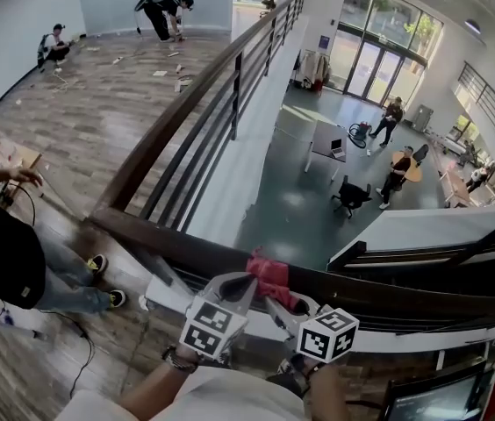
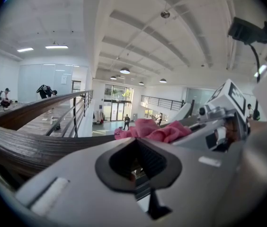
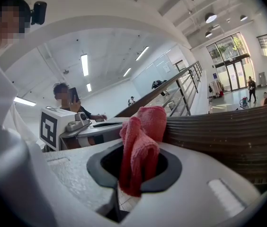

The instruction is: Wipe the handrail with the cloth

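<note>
Dark brown wooden handrail (image 1: 388, 289) turns a corner at left-centre of head view. Its near run crosses the frame to the right. Crumpled pink-red terry cloth (image 1: 270, 274) lies on top of that near run, closer to the corner than to the run's right end, spanning the rail from far edge to near edge.

Right gripper (image 1: 276, 303) is clamped on the cloth. In right gripper view a fold sits pinched btwn the closed jaws, w/ the rest bunched up against the grained wood.

Left gripper (image 1: 244, 282) is just beside the cloth on its corner side, jaws together w/ nothing btwn them. In left gripper view the cloth shows beyond the tips, on the rail. Can't tell if the tips touch the wood.

Person in black top, jeans & yellow-trimmed shoes (image 1: 19, 266) stands on the wood-plank floor (image 1: 116, 103), near the rail's corner.
</note>
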Available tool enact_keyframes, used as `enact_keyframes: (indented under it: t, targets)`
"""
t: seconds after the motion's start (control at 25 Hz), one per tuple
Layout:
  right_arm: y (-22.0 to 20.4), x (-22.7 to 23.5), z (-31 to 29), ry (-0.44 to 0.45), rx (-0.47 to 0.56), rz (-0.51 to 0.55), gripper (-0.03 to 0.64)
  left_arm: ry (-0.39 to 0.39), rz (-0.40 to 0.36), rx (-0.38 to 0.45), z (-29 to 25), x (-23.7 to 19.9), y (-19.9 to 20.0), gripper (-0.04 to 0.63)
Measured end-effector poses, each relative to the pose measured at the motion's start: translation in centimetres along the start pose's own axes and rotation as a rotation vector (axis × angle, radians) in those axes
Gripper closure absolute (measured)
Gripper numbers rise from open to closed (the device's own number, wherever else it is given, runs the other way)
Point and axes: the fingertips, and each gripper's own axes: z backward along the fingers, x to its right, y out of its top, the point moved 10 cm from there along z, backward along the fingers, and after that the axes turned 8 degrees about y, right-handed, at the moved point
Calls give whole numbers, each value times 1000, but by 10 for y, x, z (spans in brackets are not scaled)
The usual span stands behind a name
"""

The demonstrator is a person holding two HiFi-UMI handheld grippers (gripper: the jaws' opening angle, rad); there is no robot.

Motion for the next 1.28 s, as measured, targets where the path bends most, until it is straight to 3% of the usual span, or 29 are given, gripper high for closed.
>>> enact_keyframes:
  t: [1.28]
  targets:
    - [-6, 34, 55, 105, -22, -49, 555, 44, 39, 18, -25, 55, -2, 591]
